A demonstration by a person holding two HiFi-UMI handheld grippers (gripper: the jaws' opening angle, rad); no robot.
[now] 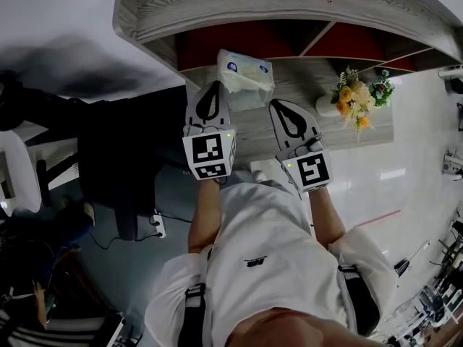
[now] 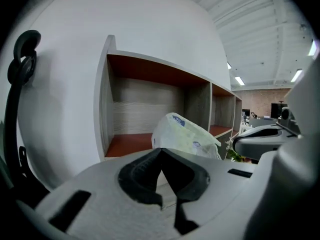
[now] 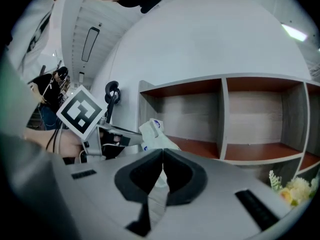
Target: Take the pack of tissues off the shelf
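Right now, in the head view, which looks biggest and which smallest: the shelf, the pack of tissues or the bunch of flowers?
1. The shelf, by far the largest.
2 and 3. The pack of tissues and the bunch of flowers look about alike, so I won't rank them.

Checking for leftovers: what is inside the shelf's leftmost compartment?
The leftmost compartment shows only red floor and woodgrain back wall; the pack of tissues hides its lower right corner.

Steep overhead; two low toward shelf (image 2: 150,104)
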